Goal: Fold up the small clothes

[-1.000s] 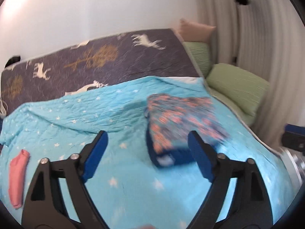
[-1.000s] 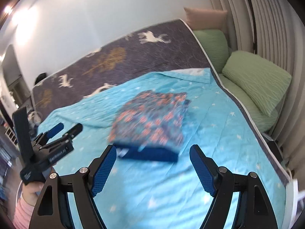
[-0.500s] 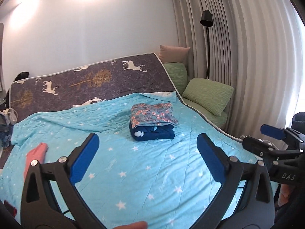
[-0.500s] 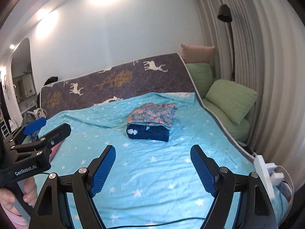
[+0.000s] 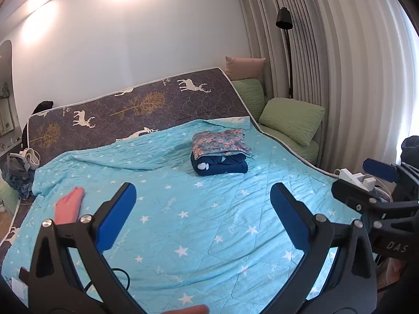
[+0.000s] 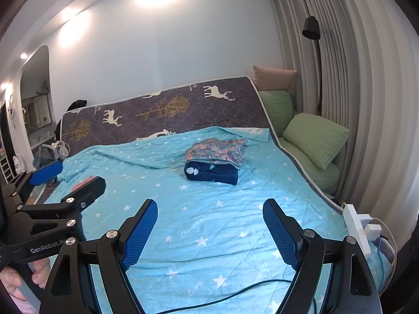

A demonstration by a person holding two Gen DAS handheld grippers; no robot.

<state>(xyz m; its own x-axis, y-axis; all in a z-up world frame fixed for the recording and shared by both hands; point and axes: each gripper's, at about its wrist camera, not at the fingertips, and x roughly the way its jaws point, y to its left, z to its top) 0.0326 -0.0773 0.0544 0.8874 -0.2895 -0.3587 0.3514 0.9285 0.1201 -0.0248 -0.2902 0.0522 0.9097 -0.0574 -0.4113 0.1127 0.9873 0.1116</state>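
I have pulled both grippers farther back from the bed than half a second ago. My left gripper and right gripper both gape wide, holding nothing. The 2 folded clothes sit stacked on the blue blanket, well beyond both sets of jaws, roughly centred between them.

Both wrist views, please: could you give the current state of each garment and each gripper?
Floral patterned garment: folded, lying on top of the stack.
Navy blue garment: folded, under the floral one.
Pink garment: apparently rolled or bunched, lying alone near the blanket's edge.
Left gripper: open, empty.
Right gripper: open, empty.
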